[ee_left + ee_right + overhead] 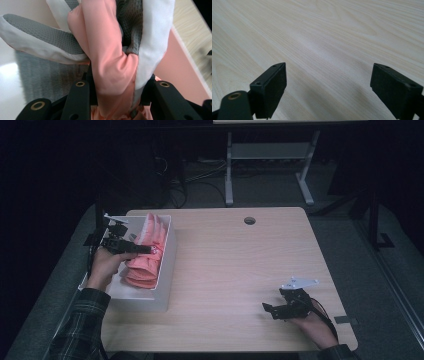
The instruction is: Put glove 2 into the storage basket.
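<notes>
Garment: a pink garment (145, 251) with a grey mesh lining and white edges lies folded in a white box (165, 285) at the left side of the table (240, 265); in the left gripper view the pink cloth (110, 65) stands up between the jaws, with the grey mesh on both sides of it.
Writing: no brand, label or letters can be read on the garment, on the box or on the grippers.
Left gripper: the left gripper (145, 249) is over the box and its jaws are closed on a thick bunch of the pink cloth; the jaws stay partly apart because the cloth fills the gap between them.
Left hand: the left hand (105, 265) holds this gripper at the left edge of the box; a plaid sleeve (82, 320) comes in from the bottom.
Right gripper: the right gripper (270, 310) rests low at the near right part of the table, well apart from the box; its jaws are wide apart and nothing is between them, only bare wood is seen there (327, 97).
Right hand: the right hand (315, 327) holds it near the front edge of the table.
Table: light wood, with a round hole (249, 220) near the far edge.
</notes>
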A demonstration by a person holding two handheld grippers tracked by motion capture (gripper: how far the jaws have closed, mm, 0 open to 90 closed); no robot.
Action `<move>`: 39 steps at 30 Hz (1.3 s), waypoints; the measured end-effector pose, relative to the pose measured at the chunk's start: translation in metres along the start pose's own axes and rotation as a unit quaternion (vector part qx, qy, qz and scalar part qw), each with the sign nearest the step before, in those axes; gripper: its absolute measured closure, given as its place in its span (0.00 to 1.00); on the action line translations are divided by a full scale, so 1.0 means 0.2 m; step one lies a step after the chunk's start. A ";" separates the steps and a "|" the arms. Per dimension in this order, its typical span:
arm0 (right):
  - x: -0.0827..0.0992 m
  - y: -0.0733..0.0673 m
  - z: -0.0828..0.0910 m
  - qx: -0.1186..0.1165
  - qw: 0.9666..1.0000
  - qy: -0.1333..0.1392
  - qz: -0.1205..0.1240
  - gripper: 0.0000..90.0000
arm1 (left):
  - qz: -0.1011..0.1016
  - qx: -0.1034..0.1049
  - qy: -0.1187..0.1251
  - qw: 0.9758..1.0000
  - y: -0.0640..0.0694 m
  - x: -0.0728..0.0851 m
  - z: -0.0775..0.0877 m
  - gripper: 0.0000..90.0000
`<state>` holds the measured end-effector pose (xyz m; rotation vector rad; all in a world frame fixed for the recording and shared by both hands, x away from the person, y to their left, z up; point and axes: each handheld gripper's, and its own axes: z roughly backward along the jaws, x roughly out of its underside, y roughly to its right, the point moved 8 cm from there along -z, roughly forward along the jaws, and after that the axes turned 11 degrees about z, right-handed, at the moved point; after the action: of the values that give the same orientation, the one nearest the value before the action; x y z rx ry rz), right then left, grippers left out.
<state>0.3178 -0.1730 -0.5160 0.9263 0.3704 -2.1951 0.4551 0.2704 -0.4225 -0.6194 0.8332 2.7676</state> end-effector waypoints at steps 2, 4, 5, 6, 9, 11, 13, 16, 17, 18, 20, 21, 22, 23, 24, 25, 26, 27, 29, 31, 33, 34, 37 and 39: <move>0.00 0.00 0.00 0.000 1.000 -0.001 0.000 0.15 | -0.002 -0.006 -0.011 1.000 -0.01 0.02 -0.05 0.70; 0.00 0.00 0.00 0.000 1.000 0.000 0.001 0.15 | 0.004 -0.001 -0.014 1.000 -0.02 0.03 -0.09 0.70; 0.00 0.00 0.00 0.000 1.000 0.000 0.001 0.15 | 0.004 -0.001 -0.014 1.000 -0.02 0.03 -0.09 0.70; 0.00 0.00 0.00 0.000 1.000 0.001 0.000 0.15 | 0.008 0.001 -0.014 1.000 -0.03 0.04 -0.11 0.70; 0.00 0.00 0.00 0.001 1.000 0.002 -0.001 0.15 | 0.009 -0.006 -0.033 0.999 -0.06 0.07 -0.17 0.69; 0.00 0.00 0.00 0.001 1.000 0.001 -0.001 0.15 | 0.016 0.002 -0.033 0.999 -0.07 0.08 -0.21 0.69; 0.00 0.00 0.00 0.000 1.000 0.000 -0.001 0.15 | 0.021 0.008 -0.032 0.999 -0.08 0.09 -0.21 0.69; 0.00 0.00 0.00 0.000 1.000 -0.001 0.001 0.15 | 0.020 0.006 -0.039 0.999 -0.09 0.10 -0.22 0.69; 0.00 -0.01 0.00 -0.001 1.000 -0.001 0.001 0.15 | 0.021 0.009 -0.041 0.999 -0.10 0.10 -0.23 0.69; 0.00 -0.01 0.00 -0.001 1.000 -0.001 0.002 0.15 | 0.023 0.014 -0.039 0.999 -0.11 0.10 -0.23 0.68; -0.01 -0.01 0.00 -0.002 1.000 0.001 0.001 0.15 | 0.031 0.023 -0.032 0.999 -0.12 0.11 -0.23 0.65; -0.01 -0.01 0.00 -0.001 1.000 0.002 0.001 0.15 | 0.034 0.026 -0.027 0.999 -0.12 0.11 -0.23 0.63; -0.01 -0.01 0.00 -0.001 1.000 0.001 0.002 0.15 | 0.036 0.028 -0.025 0.999 -0.12 0.11 -0.23 0.60; -0.01 0.00 0.00 -0.001 1.000 0.001 0.002 0.15 | 0.035 0.026 -0.023 0.999 -0.13 0.11 -0.22 0.54; 0.00 0.00 0.00 0.000 1.000 0.001 0.001 0.15 | 0.036 0.026 -0.020 0.999 -0.14 0.10 -0.21 0.48; 0.00 0.00 0.01 0.000 1.000 0.000 -0.001 0.15 | 0.038 0.026 -0.017 0.999 -0.14 0.10 -0.20 0.45; 0.00 0.00 0.01 -0.001 1.000 0.000 -0.002 0.15 | 0.037 0.024 -0.014 0.999 -0.14 0.10 -0.20 0.41; 0.00 0.00 0.01 -0.001 1.000 0.001 -0.003 0.15 | 0.031 0.019 -0.013 0.999 -0.13 0.09 -0.19 0.37; 0.00 0.00 0.01 -0.003 1.000 0.002 -0.004 0.15 | 0.016 0.002 -0.009 1.000 -0.13 0.09 -0.16 0.30; 0.00 0.00 0.01 -0.003 1.000 0.004 -0.004 0.15 | 0.009 -0.006 -0.001 1.000 -0.12 0.07 -0.14 0.23; 0.00 0.01 0.01 -0.004 1.000 0.005 -0.004 0.15 | 0.006 -0.014 0.010 1.000 -0.11 0.04 -0.11 0.20; 0.00 0.01 0.01 -0.004 1.000 0.005 -0.007 0.15 | 0.003 -0.015 0.014 1.000 -0.11 0.03 -0.10 0.19; 0.00 0.02 0.01 -0.004 1.000 0.006 -0.007 0.15 | -0.004 -0.013 0.031 0.999 -0.08 -0.01 -0.06 0.16; 0.00 0.02 0.01 -0.005 1.000 0.004 -0.008 0.15 | -0.015 -0.015 0.032 0.999 -0.06 -0.02 -0.03 0.16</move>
<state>0.3185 -0.1770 -0.5150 0.9309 0.3944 -2.2028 0.4646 0.2772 -0.4309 -0.7247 0.7905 2.7507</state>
